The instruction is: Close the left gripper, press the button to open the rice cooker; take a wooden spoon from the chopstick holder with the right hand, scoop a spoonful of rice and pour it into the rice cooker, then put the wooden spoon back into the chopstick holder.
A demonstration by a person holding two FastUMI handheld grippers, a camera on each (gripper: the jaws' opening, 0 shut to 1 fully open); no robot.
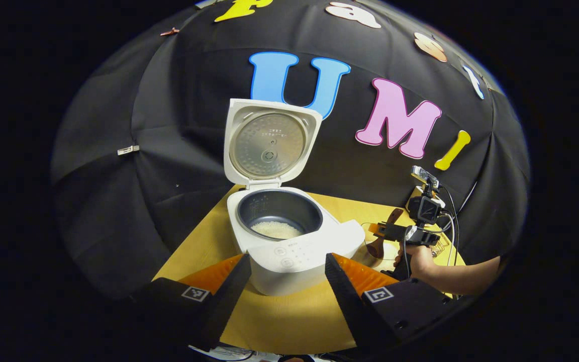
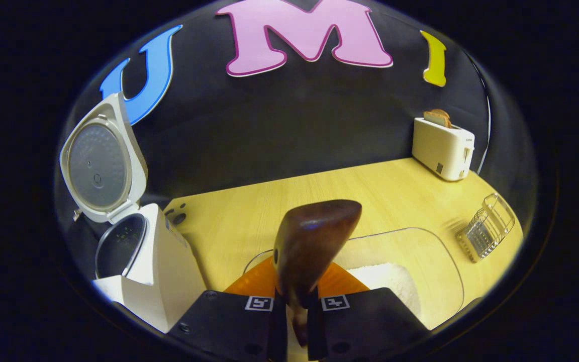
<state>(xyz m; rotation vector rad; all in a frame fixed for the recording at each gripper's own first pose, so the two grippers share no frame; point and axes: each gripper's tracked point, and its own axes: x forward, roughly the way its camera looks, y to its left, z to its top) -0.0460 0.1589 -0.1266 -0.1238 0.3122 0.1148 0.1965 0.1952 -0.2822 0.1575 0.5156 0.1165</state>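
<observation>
Rice cooker (image 1: 289, 236), white, lid raised upright at its far edge; a shallow layer of white rice lies in the dark inner pot (image 1: 277, 229). Left gripper (image 1: 287, 274), jaws spread wide, just near of the cooker's front panel, gripping nothing. Right gripper (image 2: 293, 311), jaws clamped on the handle of a dark brown wooden spoon (image 2: 314, 241), bowl upward, above a clear tray (image 2: 440, 251) of rice. Wire chopstick holder (image 2: 488, 226) stands at right; toaster (image 2: 444, 147) far right.
</observation>
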